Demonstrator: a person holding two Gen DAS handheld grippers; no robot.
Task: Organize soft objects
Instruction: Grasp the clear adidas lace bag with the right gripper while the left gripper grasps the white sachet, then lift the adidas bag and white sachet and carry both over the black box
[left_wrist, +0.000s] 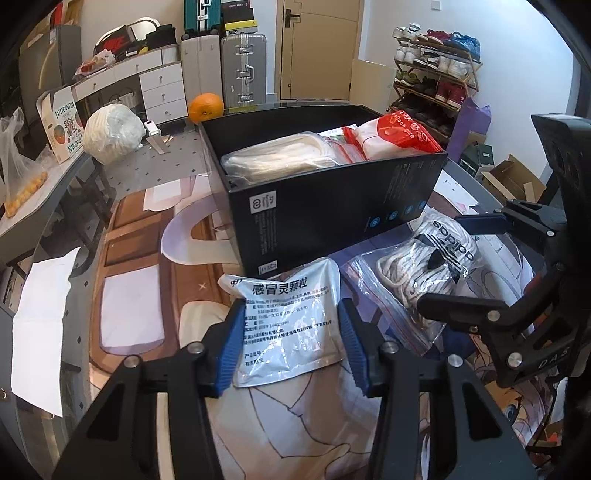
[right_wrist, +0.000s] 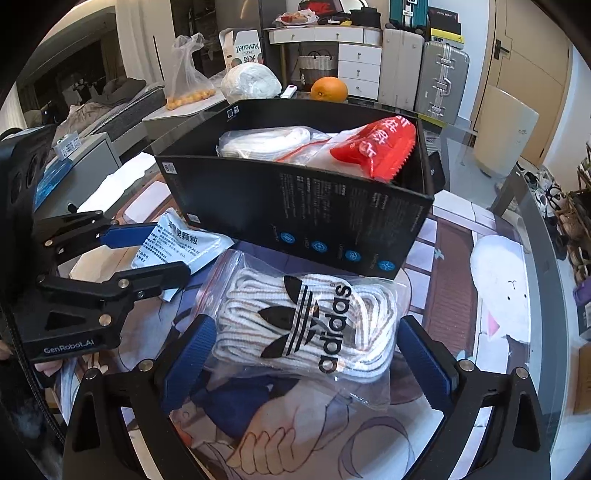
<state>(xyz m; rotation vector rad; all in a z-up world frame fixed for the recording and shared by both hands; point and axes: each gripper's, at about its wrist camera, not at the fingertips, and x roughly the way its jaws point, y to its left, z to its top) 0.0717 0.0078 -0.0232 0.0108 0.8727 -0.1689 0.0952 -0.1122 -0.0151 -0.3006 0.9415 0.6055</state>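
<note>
Box stands on table, open side up. In box: rope bag at left, snack packet at right. Sachet lies on table before box, far edge touching box wall, between left gripper pads. Zip bag with cord lies right of sachet, just before box, between right gripper pads. Orange sits behind box. Wrapped bundle lies left of orange.
</note>
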